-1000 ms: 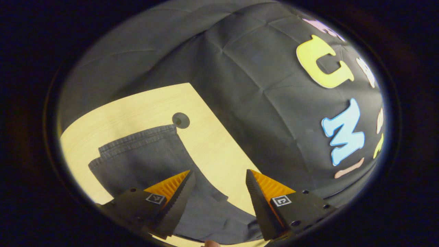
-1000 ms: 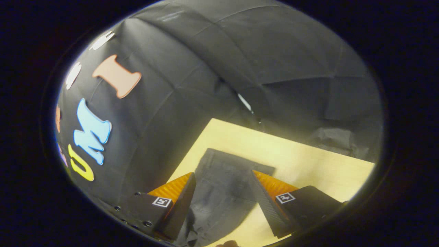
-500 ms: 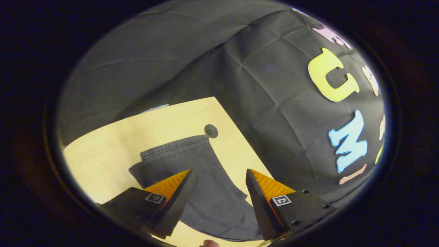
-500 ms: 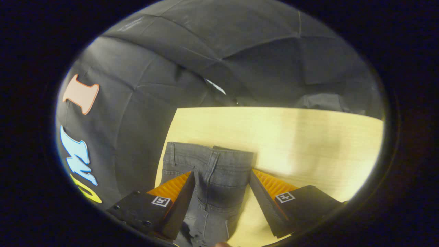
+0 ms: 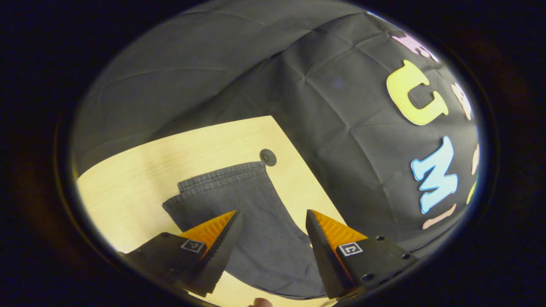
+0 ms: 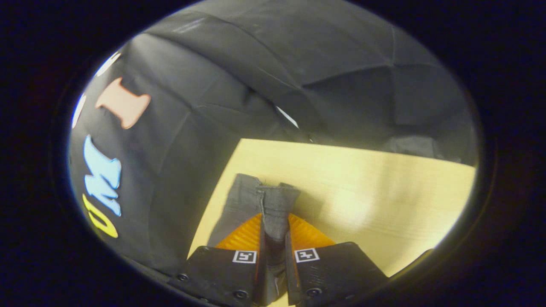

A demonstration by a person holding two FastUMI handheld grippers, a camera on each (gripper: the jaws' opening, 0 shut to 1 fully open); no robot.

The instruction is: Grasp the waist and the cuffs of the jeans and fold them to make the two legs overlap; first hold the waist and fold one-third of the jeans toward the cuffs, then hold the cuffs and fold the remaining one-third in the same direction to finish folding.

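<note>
While the right gripper point(image 6: 273, 238) is clenched on a bunched ridge of the jeans' waist point(image 6: 275, 204), both fingers pressing the denim between them, the left gripper point(image 5: 271, 251) hangs released over the leg end, its jaws spread wide with nothing between them. The jeans point(image 5: 251, 221) lie flat on the pale wooden table point(image 5: 140, 170), the cuffs point(image 5: 222, 177) toward 12 o'clock of the left gripper, just short of a small dark round fitting point(image 5: 268, 157) at about 1 o'clock. Judging by this, the first fold is only half gripped: the cuff end has yet to be taken. To do it well, the left gripper should probably reach on to 12 o'clock and pinch both stacked hems together, not one layer, before either hand lifts; the two should then rise level and travel together, so the legs land edge on edge without a twist.
</note>
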